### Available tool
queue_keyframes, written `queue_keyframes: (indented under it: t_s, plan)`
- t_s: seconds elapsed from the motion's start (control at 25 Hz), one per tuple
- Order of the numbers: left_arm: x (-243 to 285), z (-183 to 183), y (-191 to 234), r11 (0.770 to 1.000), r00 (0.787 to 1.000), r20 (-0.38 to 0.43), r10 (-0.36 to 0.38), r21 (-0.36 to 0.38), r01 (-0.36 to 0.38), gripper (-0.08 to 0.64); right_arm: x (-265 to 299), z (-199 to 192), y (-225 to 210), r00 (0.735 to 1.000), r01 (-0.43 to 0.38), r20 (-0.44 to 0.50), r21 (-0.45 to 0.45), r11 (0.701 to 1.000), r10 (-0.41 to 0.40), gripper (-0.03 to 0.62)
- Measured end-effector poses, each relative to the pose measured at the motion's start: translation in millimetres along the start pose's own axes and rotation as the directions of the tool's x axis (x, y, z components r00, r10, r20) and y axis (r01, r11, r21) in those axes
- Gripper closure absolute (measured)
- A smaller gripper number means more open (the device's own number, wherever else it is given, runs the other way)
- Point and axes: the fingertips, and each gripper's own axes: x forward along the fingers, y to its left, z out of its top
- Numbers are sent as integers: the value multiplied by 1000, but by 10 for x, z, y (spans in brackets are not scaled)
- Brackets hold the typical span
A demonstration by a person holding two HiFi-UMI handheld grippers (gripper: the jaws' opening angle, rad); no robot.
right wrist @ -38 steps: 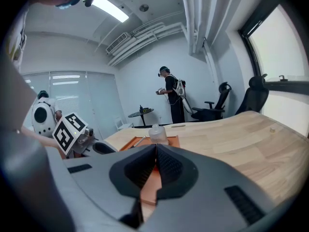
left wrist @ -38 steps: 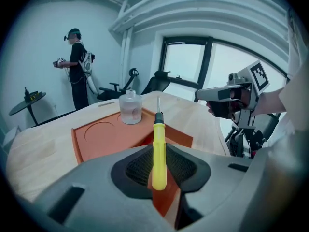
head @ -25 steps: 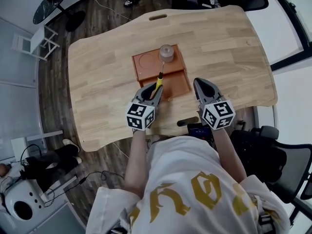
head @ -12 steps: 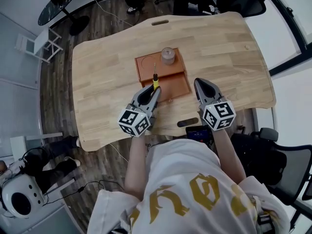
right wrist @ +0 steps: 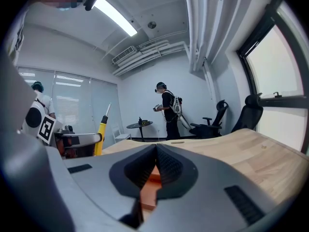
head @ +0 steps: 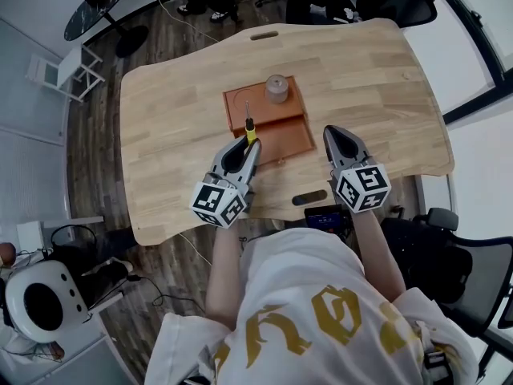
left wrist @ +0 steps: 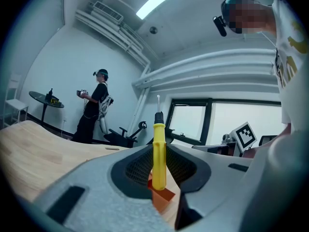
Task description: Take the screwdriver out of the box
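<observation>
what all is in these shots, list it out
table: 1, light wood, centre of the room
box: 1, orange-brown, on the table in front of the person
roll: 1, grey, in the box's far right corner
screwdriver: 1, yellow handle, upright over the box
side table: 1, black, round, far left
office chair: at least 2, black, right of the table
person: 1, dark clothes, standing in the background
left gripper: 1, grey, shut on the screwdriver
right gripper: 1, grey, shut, empty, right of the box
</observation>
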Motion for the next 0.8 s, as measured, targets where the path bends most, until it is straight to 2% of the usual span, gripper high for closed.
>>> queue_keyframes:
  t_s: [0.8]
  plan:
    - [39, -72, 27, 1000, 1000, -16, -5, 3, 5, 477, 13, -113, -5, 1000, 2, -27, 8, 1000, -2, 581]
